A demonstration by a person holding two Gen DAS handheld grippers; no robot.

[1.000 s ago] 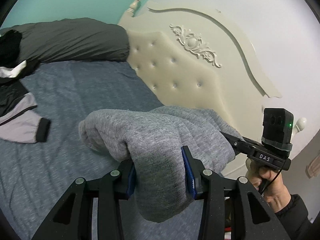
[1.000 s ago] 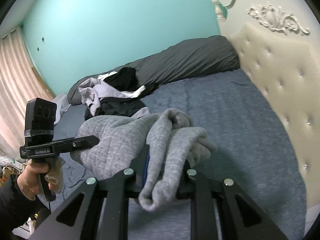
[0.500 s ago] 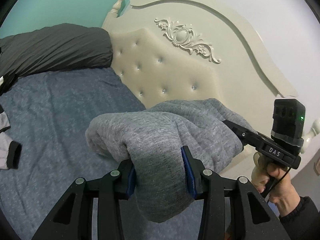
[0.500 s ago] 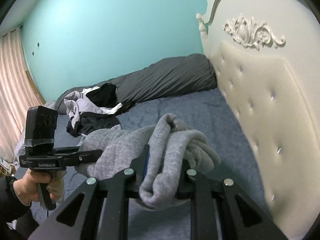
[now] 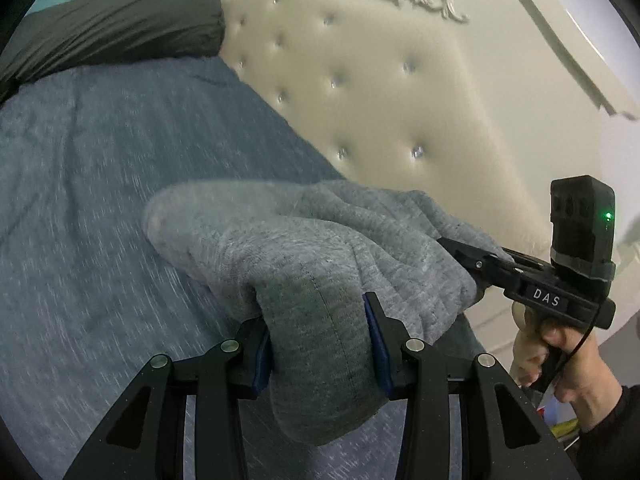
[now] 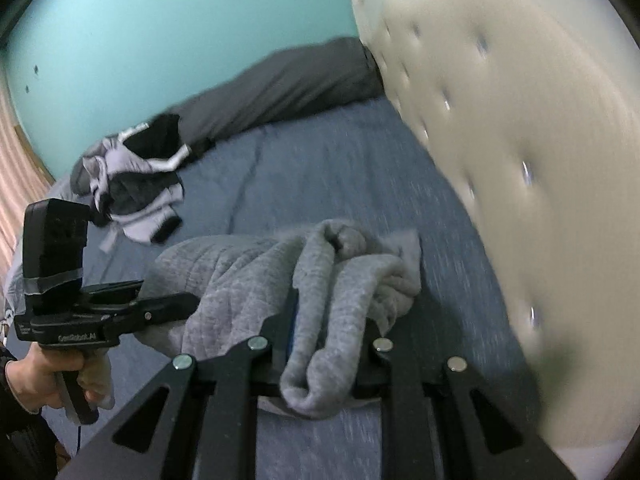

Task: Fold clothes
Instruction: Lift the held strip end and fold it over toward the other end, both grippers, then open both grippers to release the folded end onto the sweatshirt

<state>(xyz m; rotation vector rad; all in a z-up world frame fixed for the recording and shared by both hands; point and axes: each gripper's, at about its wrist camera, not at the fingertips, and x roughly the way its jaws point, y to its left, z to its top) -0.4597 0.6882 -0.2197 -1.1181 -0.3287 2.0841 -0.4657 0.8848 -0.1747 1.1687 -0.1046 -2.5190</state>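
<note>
The left gripper is clamped on a thick fold of the grey sweater, whose rounded edge hangs below its fingers. To its left and ahead lies bare blue bedding. The sweater spans rightward to the right gripper, also closed on a bunched fold, held above the bed. Just to that gripper's right stands the cream headboard. A pile of clothes lies far ahead-left.

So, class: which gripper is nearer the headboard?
Right. The right gripper is beside the headboard; the left gripper, also clamping the grey garment, sits farther along the bed.
</note>
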